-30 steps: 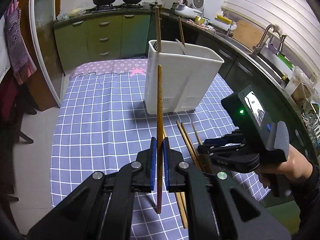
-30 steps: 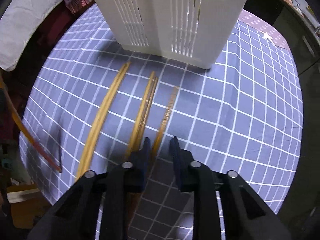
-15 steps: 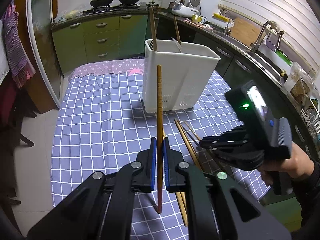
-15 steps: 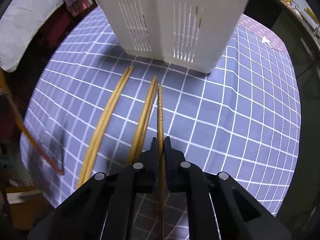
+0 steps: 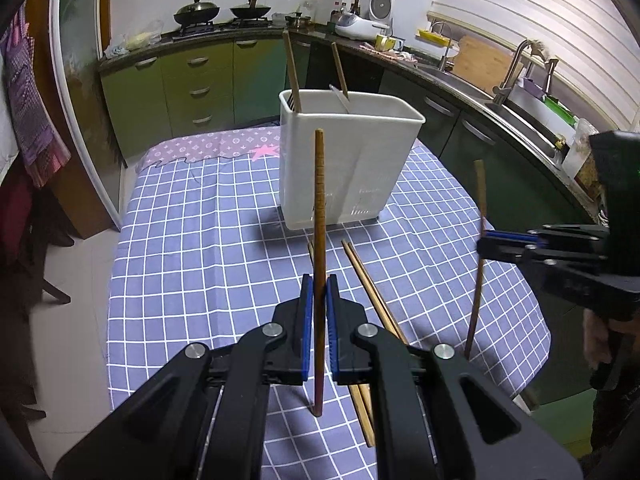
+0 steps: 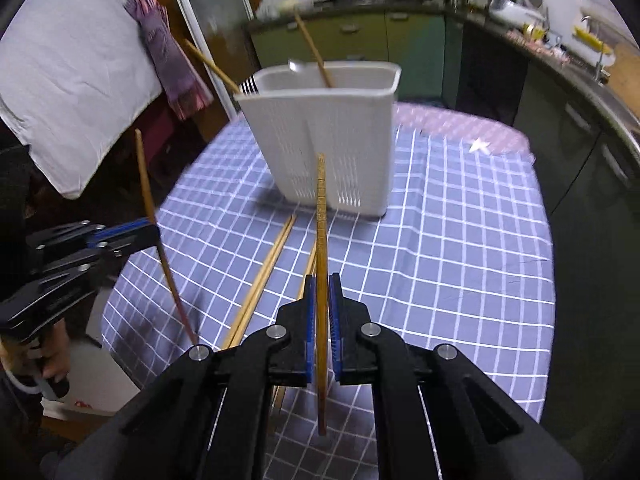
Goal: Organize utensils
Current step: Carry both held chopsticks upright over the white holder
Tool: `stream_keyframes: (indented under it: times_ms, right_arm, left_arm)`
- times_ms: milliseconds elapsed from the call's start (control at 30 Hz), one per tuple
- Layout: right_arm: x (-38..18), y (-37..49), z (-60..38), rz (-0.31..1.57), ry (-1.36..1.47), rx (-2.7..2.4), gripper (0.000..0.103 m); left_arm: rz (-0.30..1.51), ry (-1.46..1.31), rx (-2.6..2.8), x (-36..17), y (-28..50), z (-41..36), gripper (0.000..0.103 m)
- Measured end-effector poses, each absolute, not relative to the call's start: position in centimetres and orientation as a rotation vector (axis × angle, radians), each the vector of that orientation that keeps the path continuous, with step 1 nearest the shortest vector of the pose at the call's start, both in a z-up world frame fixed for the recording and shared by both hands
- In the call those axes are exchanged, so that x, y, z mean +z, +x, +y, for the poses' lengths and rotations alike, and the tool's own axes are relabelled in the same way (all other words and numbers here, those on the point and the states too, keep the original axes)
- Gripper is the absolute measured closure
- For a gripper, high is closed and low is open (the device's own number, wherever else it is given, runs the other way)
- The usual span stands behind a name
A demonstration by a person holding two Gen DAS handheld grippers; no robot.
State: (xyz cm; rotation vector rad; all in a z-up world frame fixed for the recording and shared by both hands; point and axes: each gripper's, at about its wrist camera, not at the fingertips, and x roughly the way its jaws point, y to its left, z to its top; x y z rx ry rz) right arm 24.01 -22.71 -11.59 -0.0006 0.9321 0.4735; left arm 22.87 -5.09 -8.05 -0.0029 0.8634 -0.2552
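A white slotted utensil holder stands upright on the checked tablecloth, with chopsticks and a spoon handle sticking out; it also shows in the right wrist view. My left gripper is shut on a dark brown chopstick, held upright above the table. My right gripper is shut on a lighter brown chopstick, also upright and lifted off the cloth. Loose bamboo chopsticks lie on the cloth in front of the holder, also seen in the right wrist view.
The table carries a blue-and-white checked cloth with a purple patterned strip at the far end. Green kitchen cabinets and a counter with a sink run behind and to the right. A white cloth hangs at left.
My right gripper closed on a chopstick lying on the cloth and lifted it off the table, tilting up to face the holder. My left gripper kept its chopstick, drawing back slightly.
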Motion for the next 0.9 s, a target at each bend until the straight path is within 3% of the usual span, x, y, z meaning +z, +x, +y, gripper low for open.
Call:
stream_keyframes:
  times_ms: [900]
  right_arm:
    - [-9.6, 18.7, -24.3, 0.804, 0.037, 0.493, 0.096]
  left_arm:
    - [0.806, 0.026, -0.278, -5.9, 20.3, -4.8, 0.096]
